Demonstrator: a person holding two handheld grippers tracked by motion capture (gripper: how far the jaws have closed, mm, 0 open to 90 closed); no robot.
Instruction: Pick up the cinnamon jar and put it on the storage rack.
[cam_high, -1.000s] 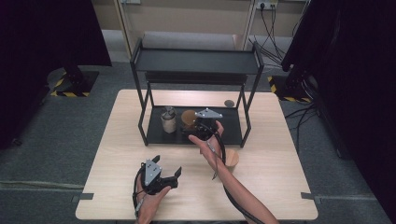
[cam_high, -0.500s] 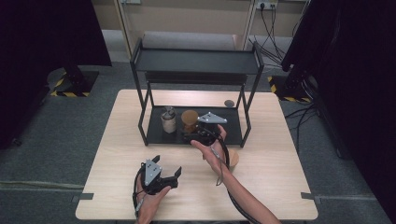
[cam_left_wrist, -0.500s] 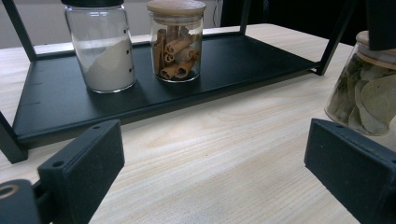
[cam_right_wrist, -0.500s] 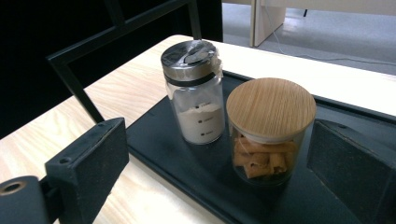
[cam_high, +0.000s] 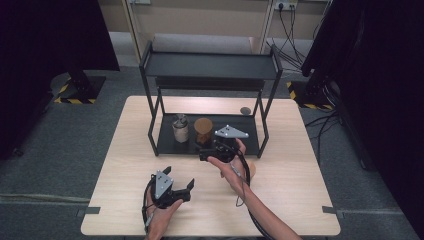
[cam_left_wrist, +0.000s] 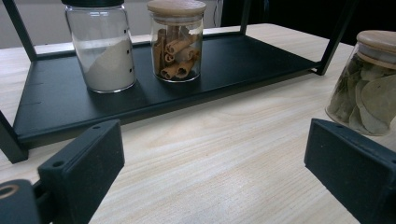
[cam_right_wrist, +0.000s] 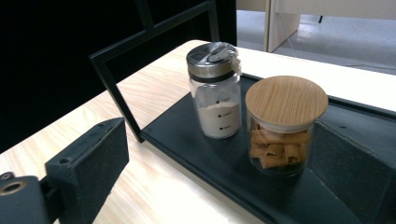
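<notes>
A black two-tier rack (cam_high: 210, 66) stands at the back of the wooden table (cam_high: 125, 150). Its bottom shelf (cam_left_wrist: 60, 98) holds a metal-lidded glass shaker of white powder (cam_high: 180, 128) (cam_left_wrist: 105, 46) (cam_right_wrist: 217, 88). Beside it is a wood-lidded jar of cinnamon sticks (cam_high: 203, 129) (cam_left_wrist: 177, 39) (cam_right_wrist: 285, 123). My right gripper (cam_high: 202, 153) (cam_right_wrist: 224, 186) hovers open at the shelf's front edge, with the cinnamon jar ahead between its jaws, untouched. My left gripper (cam_high: 181, 186) (cam_left_wrist: 215, 182) is open and empty, low over the near table.
A wood-lidded jar of bay leaves (cam_left_wrist: 369, 88) (cam_high: 252, 170) stands on the table right of my left gripper, partly hidden by the right hand in the high view. A small dark round object (cam_high: 245, 110) lies behind the rack. The top shelf is bare.
My right gripper has drawn back from the cinnamon jar toward the shelf's front edge. The jar stays on the shelf. The left gripper has barely moved.
</notes>
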